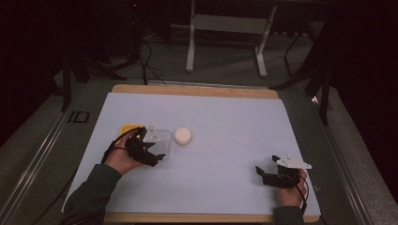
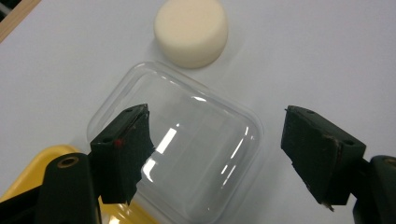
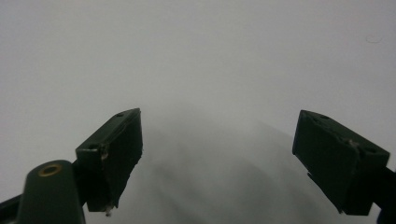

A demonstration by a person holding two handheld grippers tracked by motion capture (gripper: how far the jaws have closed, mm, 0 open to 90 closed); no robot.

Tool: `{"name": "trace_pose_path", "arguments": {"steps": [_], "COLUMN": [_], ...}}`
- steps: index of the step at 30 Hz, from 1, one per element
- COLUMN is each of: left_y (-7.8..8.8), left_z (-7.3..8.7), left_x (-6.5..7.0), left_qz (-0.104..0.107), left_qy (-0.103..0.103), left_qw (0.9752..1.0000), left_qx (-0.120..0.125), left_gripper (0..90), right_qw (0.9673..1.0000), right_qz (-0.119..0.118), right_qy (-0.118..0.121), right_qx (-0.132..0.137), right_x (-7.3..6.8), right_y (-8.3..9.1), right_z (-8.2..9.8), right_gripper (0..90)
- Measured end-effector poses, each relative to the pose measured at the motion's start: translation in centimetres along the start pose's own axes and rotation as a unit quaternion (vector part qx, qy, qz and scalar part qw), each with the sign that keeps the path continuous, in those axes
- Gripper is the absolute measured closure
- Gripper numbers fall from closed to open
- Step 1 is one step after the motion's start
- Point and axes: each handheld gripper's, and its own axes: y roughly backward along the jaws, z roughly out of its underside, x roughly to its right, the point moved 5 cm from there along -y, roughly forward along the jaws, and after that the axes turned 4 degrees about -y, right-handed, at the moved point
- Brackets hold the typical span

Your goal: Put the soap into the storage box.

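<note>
High view first: the left hand-held gripper (image 1: pixel 155 152) hangs over a clear plastic lid (image 1: pixel 162 141) at the left of the tabletop (image 1: pixel 234 122). A yellow tray (image 1: pixel 127 128) peeks out at the lid's 10 o'clock, and a white round puck (image 1: pixel 182 136) sits just beside the lid at its 2 o'clock, apart from it. The right hand-held gripper (image 1: pixel 265 171) rests at the tabletop's 4 o'clock, well away from all of this. In the right gripper view its jaws stand wide over bare surface with nothing between them.

In the left gripper view the jaws also stand wide apart. One jaw overlaps the lid (image 2: pixel 196 154) near its 9 o'clock edge, and the other sits out past its 3 o'clock edge. Neither pad seems to press on the plastic, so I judge the lid is not gripped. Its near corner lies over the tray (image 2: pixel 51 158), and the puck (image 2: pixel 191 32) is at 12 o'clock.

The step appears to be taking hold of the lid. To do it well:
- Centre the jaws so both pads meet opposite walls at once.
- Come down low enough to catch the rim, not the slick dome.
- Close gently, since thin plastic will flex or squirt out.
- Keep clear of the puck when lifting.
</note>
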Motion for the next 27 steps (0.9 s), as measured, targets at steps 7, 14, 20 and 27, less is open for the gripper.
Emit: {"name": "trace_pose_path", "arguments": {"steps": [7,14,20,27], "left_y": [-0.8,-1.4,-2.1,-2.9], "left_z": [-0.8,-1.4,-1.7,-2.0], "left_x": [-1.0,-1.7,-1.9,-2.3], "left_qz": [0.002,0.010,0.028,0.040], "left_qy": [-0.007,-0.007,-0.005,-0.001], "left_qw": [0.9998,0.9996,0.9994,0.9990], "left_qx": [-0.019,-0.024,-0.020,-0.021], "left_gripper": [23.7,23.4,21.4,19.7], "right_qw": [1.0000,1.0000,1.0000,1.0000], "right_qz": [-0.001,0.000,0.000,0.001], "right_qy": [0.003,0.003,0.003,0.004], "right_qx": [0.000,0.001,0.002,0.002], "right_x": [0.0,0.0,0.0,-0.1], "right_y": [0.0,0.0,0.0,0.0], "right_z": [0.0,0.0,0.0,0.0], "right_gripper": [15.9,15.9,15.9,15.9]}}
